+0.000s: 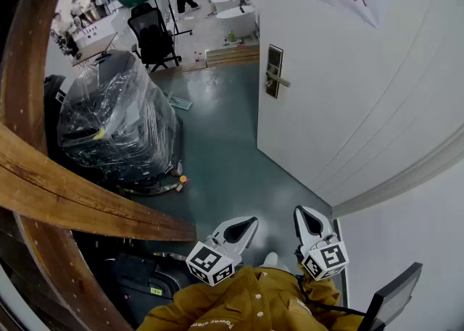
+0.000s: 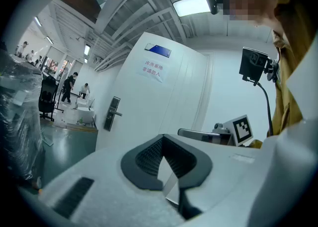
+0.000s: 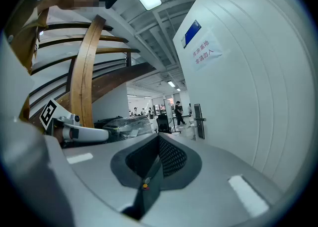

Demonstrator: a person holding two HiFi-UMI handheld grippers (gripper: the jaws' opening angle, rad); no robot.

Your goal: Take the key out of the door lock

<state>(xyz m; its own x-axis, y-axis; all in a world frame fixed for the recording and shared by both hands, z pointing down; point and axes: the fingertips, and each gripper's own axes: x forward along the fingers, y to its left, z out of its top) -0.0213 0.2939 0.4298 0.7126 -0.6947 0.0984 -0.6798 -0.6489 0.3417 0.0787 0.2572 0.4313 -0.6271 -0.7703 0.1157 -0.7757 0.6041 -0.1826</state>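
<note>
grippers closed, well short of the door (image 1: 348, 90)
left gripper (image 1: 249, 222) and right gripper (image 1: 301, 213): jaws pressed together, empty. door lock (image 1: 273, 70) is seen at the door's edge; key too small to tell; bare floor (image 1: 225, 156) lies between.

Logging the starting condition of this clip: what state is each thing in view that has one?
door: latched or not, cannot tell
door handle: level, untouched
key: too far off to make out
left gripper: shut, empty, far from the door
right gripper: shut, empty, far from the door
office chair: upright
</note>
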